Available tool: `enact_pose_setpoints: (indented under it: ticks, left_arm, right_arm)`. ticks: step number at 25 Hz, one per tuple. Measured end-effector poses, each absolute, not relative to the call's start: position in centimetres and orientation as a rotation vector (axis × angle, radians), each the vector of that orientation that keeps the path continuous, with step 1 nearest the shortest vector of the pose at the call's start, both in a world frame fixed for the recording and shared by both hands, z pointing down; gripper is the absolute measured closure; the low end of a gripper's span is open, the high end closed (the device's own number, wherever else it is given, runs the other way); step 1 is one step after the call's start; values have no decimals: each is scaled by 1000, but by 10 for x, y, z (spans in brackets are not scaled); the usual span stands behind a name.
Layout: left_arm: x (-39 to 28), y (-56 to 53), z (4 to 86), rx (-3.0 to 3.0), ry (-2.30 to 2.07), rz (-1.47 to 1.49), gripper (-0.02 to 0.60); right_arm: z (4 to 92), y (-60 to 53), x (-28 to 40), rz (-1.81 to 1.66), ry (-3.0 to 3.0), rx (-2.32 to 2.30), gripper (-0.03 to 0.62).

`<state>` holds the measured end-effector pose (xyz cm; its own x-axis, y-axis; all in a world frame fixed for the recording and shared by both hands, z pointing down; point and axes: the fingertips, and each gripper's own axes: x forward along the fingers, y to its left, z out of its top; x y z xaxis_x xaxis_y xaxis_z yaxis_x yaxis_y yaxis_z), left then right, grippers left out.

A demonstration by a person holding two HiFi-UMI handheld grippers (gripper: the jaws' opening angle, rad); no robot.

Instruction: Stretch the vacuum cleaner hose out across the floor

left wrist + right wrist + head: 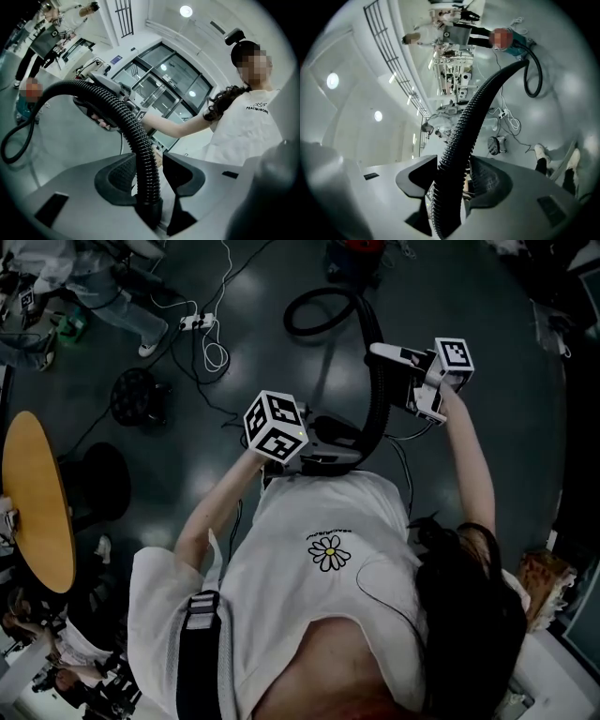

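A power strip [197, 322] lies beyond the table [37, 502].

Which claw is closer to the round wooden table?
Left. The left claw holds the hose on the side toward the wooden table; the right claw is farther along the hose, away from the table.

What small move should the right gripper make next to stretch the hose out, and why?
Probably slide the right gripper further along the hose toward its loop. Its jaws seem to stand loosely around the hose, the left gripper clamps the hose near its end, and the loop lies curled.
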<state>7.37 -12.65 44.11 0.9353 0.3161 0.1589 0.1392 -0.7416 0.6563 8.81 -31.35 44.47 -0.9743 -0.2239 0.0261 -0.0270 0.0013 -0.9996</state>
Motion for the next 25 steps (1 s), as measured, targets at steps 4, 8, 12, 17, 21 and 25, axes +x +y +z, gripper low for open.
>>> enact_pose_setpoints:
  ticks: [4,8,12,17,21,25]
  left_arm:
    - [75,-129,446,2436,293,373,399]
    - [82,-121,445,2468,326,437,399]
    - [77,-138,450,2436,177,308,399]
    - [22,-220,396,2153,-140,-630,399]
    - [-4,-275,369,2618,-379,-394,397]
    - [17,-296,330,3210,-319,100,396]
  right_arm:
    - [475,-322,90,-2156,1823,-328,392]
    - [489,-312,73,-2293,2004,-399,393]
    - [472,-322,89,-2171,2124,-522,395]
    - [454,-312,120,-1820,2739,-848,401]
    - [450,-265,93,-1754,3145,-627,421]
    - [420,-225,71,-1467,3515,-293,421]
